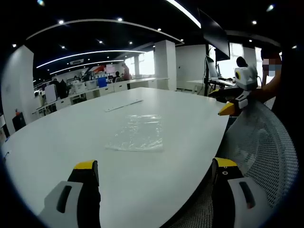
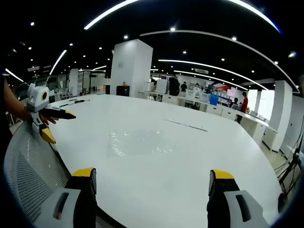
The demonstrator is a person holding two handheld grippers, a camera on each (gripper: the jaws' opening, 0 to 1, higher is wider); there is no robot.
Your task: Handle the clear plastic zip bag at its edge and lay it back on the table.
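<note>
The clear zip bag (image 1: pixel 136 133) lies flat on the white counter (image 1: pixel 71 128), at twelve o'clock from the left claw (image 1: pixel 156 172) and right claw (image 2: pixel 151 180), both spread wide and empty.

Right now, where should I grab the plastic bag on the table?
Pinch the bag at its near edge, the side facing the left hand-held gripper, coming in low. It lies flat on the table, so probably only a thin rim gives the jaws anything to catch.
</note>
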